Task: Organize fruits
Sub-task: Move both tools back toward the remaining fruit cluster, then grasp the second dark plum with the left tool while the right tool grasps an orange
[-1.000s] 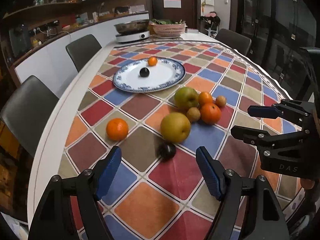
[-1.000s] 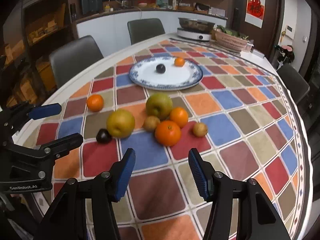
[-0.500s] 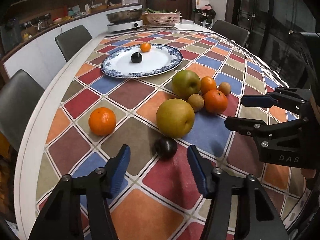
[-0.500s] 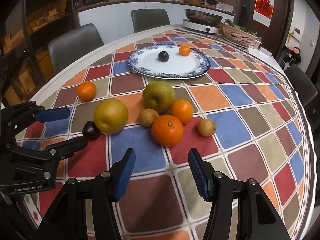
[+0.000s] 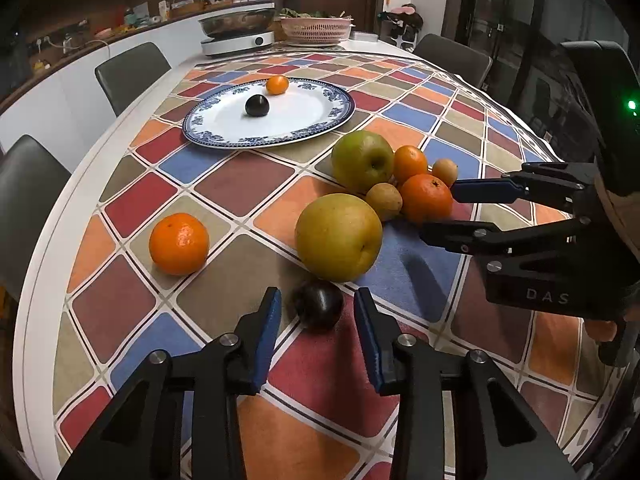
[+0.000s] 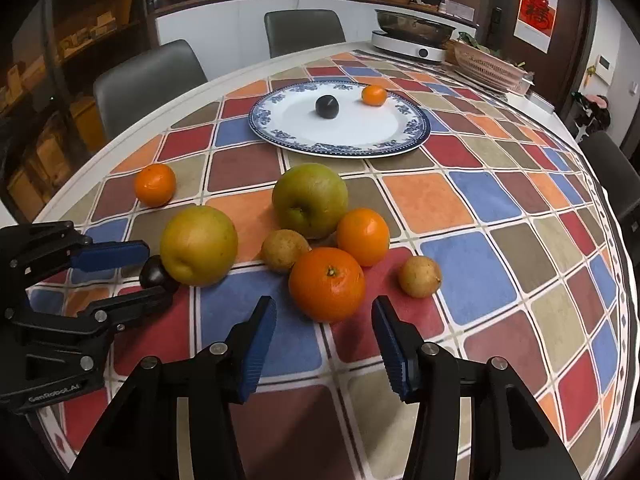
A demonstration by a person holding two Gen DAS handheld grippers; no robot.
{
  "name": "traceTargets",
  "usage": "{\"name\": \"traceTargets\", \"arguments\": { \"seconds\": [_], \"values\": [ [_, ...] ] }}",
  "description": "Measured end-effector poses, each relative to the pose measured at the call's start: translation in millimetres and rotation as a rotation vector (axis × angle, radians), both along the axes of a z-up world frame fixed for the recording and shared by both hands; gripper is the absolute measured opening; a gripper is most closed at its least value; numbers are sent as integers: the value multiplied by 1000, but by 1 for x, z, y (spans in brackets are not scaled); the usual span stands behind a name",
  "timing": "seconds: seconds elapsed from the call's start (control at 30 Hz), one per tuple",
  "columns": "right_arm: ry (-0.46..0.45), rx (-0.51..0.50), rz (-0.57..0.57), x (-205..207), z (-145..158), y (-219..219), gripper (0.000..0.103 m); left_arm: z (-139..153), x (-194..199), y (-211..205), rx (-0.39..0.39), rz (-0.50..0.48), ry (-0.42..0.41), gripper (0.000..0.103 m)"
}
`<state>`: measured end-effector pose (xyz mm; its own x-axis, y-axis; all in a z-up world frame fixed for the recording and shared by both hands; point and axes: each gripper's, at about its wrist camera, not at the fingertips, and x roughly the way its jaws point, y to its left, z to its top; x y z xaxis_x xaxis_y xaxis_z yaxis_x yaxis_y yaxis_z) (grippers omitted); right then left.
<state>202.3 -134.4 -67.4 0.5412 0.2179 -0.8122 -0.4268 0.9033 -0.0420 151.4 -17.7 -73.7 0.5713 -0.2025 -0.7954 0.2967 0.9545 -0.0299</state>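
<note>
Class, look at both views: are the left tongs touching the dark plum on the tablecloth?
Apart. In the left wrist view the left tongs straddle the dark plum, with tablecloth visible between it and each blue pad.

Checked multicolour tablecloth (image 5: 240,184); white plate (image 5: 304,120), blue floral rim; dark plum (image 5: 318,309); orange mandarin (image 5: 179,243); yellow-green pear (image 5: 338,237)

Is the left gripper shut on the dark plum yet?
No, open: the left gripper has its fingers either side of the dark plum, with gaps showing.
</note>
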Motion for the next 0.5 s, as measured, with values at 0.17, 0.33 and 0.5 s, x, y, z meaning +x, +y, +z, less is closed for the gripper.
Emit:
{"name": "traceTargets", "arguments": {
  "seconds": [0.17,0.33,0.5],
  "values": [
    [5,-13,11,6,-3,3,50,-2,3,0,-8,1,9,30],
    [22,-15,9,12,-8,4,43,-3,2,-1,-8,5,10,28],
    [17,-22,11,8,-8,4,42,-2,1,-1,-9,5,9,28]
  ]
}}
